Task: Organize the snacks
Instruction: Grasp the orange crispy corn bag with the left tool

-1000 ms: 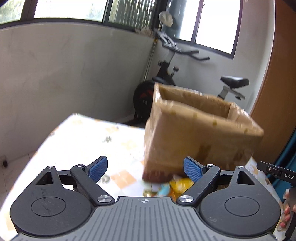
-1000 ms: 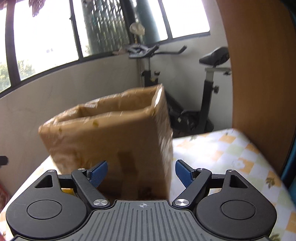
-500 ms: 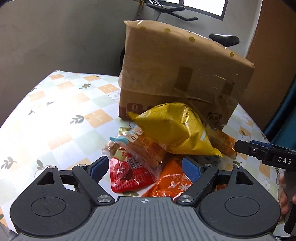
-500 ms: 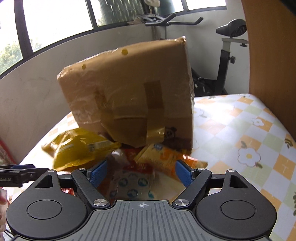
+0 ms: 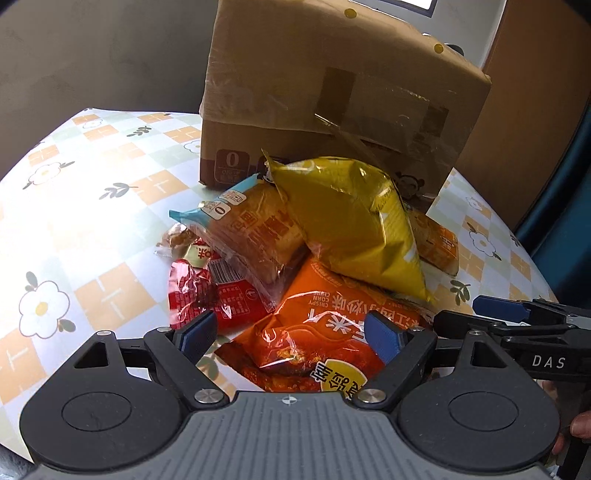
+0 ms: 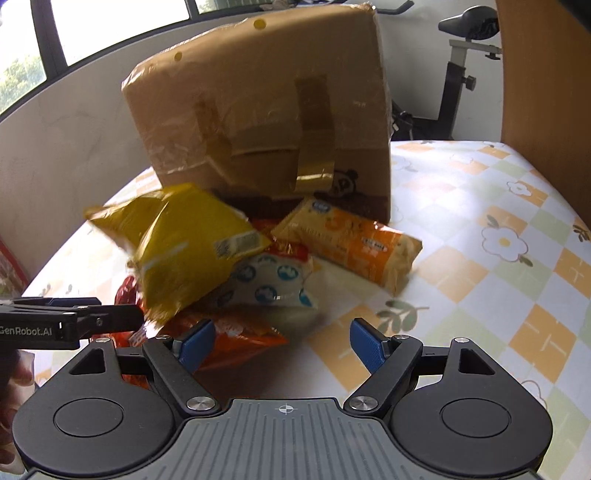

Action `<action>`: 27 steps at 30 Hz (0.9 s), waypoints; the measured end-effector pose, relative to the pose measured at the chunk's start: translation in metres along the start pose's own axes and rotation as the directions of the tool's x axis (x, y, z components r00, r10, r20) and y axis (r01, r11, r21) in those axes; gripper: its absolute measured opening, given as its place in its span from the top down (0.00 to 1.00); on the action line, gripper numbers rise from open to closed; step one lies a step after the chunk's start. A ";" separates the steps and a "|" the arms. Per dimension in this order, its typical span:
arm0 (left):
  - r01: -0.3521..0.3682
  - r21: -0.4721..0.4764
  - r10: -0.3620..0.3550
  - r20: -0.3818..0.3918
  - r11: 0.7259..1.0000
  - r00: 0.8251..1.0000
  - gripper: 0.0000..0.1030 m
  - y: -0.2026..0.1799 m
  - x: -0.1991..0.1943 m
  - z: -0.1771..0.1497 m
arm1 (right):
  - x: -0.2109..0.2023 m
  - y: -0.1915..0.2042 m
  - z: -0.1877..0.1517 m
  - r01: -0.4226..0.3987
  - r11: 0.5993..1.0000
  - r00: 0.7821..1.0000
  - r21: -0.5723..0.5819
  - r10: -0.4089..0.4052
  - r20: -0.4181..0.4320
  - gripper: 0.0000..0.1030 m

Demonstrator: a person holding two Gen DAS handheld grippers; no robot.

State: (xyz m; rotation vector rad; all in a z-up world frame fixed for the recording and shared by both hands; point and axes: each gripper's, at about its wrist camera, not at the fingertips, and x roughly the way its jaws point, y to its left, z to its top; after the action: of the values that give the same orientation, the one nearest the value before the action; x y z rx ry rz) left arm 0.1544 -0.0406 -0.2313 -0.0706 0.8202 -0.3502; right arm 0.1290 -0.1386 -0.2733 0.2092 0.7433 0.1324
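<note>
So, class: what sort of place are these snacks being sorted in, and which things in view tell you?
Most likely a room in a home, not a shop or lab. An exercise bike stands by the windows, and the table wears a flowery checked tablecloth under a taped cardboard box.

Home room: exercise bike (image 6: 466, 55) and windows (image 6: 110, 18) behind the table (image 6: 480, 240) with its flower-patterned cloth.

**Snack pile ahead of your left gripper**

Your left gripper (image 5: 290, 334) hangs open over an orange corn-snack bag (image 5: 325, 332). Beyond lie a yellow bag (image 5: 351, 225), a red packet (image 5: 199, 291) and a taped cardboard box (image 5: 332, 92) on the flowered tablecloth (image 5: 85, 206).
</note>
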 end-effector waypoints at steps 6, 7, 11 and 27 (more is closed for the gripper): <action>0.023 -0.019 -0.023 -0.003 1.000 1.000 0.13 0.005 0.002 -0.004 | 0.009 0.001 -0.005 0.030 0.999 0.999 -0.024 -0.031 -0.018 0.25; 0.027 -0.023 -0.027 -0.010 0.999 1.000 0.13 0.005 0.005 -0.004 | 0.011 0.002 -0.007 0.038 0.999 0.999 -0.031 -0.039 -0.028 0.25; 0.045 -0.052 -0.046 -0.011 0.998 0.999 0.12 0.008 0.010 -0.005 | 0.013 0.002 -0.008 0.046 0.998 0.999 -0.033 -0.046 -0.022 0.24; 0.181 -0.065 -0.185 -0.062 0.981 0.981 0.12 -0.015 0.034 -0.012 | 0.021 0.001 -0.012 0.056 0.997 0.997 -0.053 -0.059 -0.043 0.24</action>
State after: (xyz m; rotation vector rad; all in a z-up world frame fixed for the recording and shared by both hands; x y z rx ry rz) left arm 0.1627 -0.0652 -0.2598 -0.1909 0.8939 -0.5044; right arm 0.1358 -0.1322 -0.2952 0.1358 0.7886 0.1019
